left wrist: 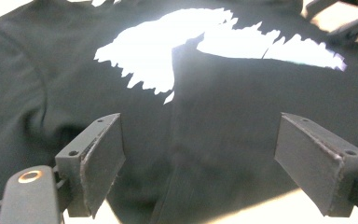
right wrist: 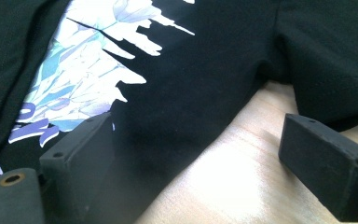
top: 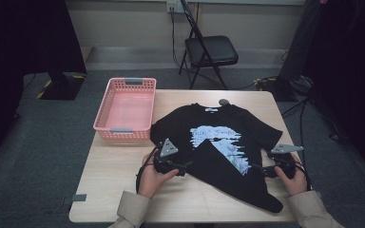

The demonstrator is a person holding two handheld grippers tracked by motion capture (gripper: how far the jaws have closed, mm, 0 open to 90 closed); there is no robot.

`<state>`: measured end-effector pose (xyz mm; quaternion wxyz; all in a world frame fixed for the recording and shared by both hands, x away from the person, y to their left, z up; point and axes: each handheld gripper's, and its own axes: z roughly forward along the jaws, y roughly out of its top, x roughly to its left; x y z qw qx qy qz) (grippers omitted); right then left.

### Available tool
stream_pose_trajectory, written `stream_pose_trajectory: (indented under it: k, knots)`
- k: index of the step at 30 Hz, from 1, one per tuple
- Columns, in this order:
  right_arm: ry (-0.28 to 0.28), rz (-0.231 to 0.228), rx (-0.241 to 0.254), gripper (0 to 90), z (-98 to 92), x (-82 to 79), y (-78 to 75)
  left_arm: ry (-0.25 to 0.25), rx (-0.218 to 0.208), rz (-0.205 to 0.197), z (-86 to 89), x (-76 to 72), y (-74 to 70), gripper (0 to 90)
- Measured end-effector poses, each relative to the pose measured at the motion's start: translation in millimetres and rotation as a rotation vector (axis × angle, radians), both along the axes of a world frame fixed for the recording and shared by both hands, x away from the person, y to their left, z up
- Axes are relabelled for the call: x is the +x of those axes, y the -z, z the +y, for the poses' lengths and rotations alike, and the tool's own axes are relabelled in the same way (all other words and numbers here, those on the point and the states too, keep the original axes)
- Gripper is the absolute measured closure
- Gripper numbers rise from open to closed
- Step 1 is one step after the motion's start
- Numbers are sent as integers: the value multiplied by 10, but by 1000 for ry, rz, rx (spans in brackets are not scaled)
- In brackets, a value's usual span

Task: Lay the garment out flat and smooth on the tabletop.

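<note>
A black T-shirt with a pale blue print lies on the wooden table, its lower left part folded up over the print in a dark triangle. My left gripper sits at the shirt's lower left edge, open, and the dark cloth lies between and beyond its jaws. My right gripper is at the shirt's right side, also open. Its left jaw rests over the black cloth beside the print, and its right jaw stands over bare wood.
An empty pink basket stands at the table's back left corner, touching the shirt's left sleeve. A black folding chair stands on the floor beyond the table. Cables run along the floor at the right.
</note>
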<state>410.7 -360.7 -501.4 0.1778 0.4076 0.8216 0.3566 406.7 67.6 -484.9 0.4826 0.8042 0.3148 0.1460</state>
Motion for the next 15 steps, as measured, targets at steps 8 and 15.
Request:
stream_pose_trajectory:
  k: [8, 15]
  knots:
    - [1, 0, 0, 96, 0, 1, 0, 24, 25, 19, -303, 274, -58, 172]
    - [0, 0, 0, 96, 0, 1, 0, 10, 24, 39, -546, 522, -33, 216]
